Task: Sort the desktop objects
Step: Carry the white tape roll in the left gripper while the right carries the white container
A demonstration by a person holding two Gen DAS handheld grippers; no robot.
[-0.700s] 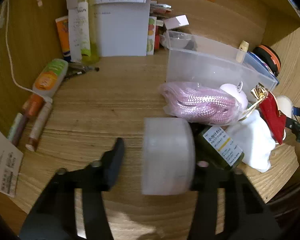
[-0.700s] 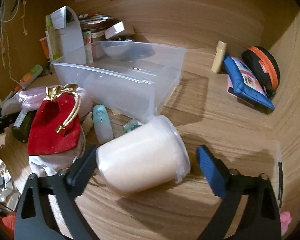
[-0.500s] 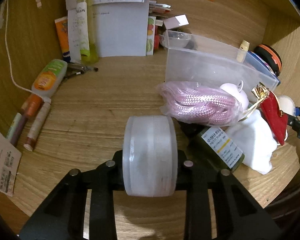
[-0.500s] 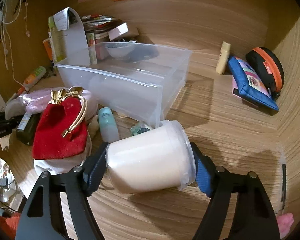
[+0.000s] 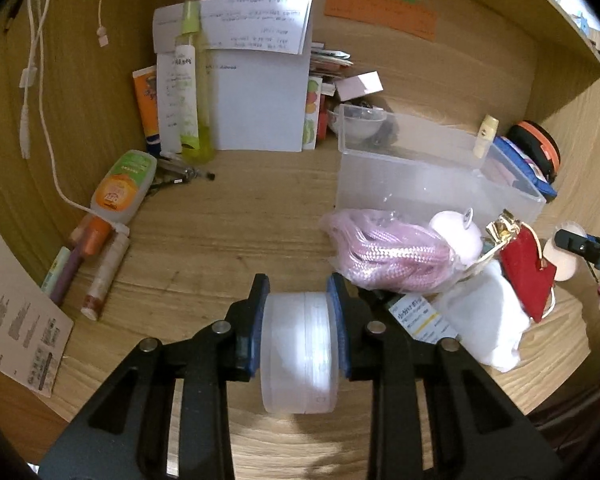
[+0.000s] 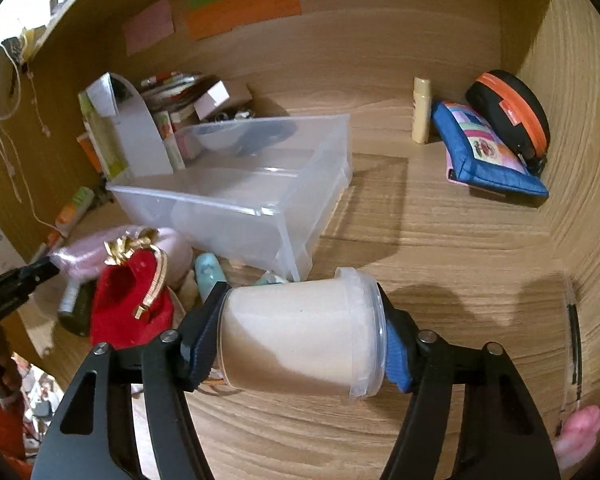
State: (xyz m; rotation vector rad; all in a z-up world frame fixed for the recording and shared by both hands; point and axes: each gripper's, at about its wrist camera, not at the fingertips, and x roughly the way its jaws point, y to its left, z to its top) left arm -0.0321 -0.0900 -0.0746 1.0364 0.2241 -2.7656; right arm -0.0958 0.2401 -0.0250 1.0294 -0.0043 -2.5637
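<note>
**Both grippers loaded, clear bin dead ahead**

The left gripper (image 5: 299,320) is clamped on a frosted tape roll (image 5: 299,354), pinched across its width by the blue pads, with the roll's axis running side to side between the fingers. Whether the roll is lifted off the desk (image 5: 220,240) can't really be told from the left wrist view. Just to the right of that gripper a dark green bottle (image 5: 418,318) is lying flat, and ahead-right of it a bagged pink cord (image 5: 388,252), a white cloth (image 5: 484,328) and a red drawstring pouch (image 5: 526,276) are piled together.

The right gripper (image 6: 302,334) is squeezed end to end on a lidded plastic cup (image 6: 300,338) filled with something pale. The cup is held sideways, long axis across the fingers, lid toward the right finger.

The clear plastic bin (image 6: 260,204) looks like the sorting target, judging by the task. From the right gripper it's straight ahead and slightly left, near, with the open top facing up and one corner pointed at the cup. From the left gripper it's ahead and to the right, beyond the pink cord. So the right hand is judged nearer, and the cup would probably have to be carried forward over the bin's front wall. A teal tube (image 6: 209,274) lies between cup and bin.
</note>
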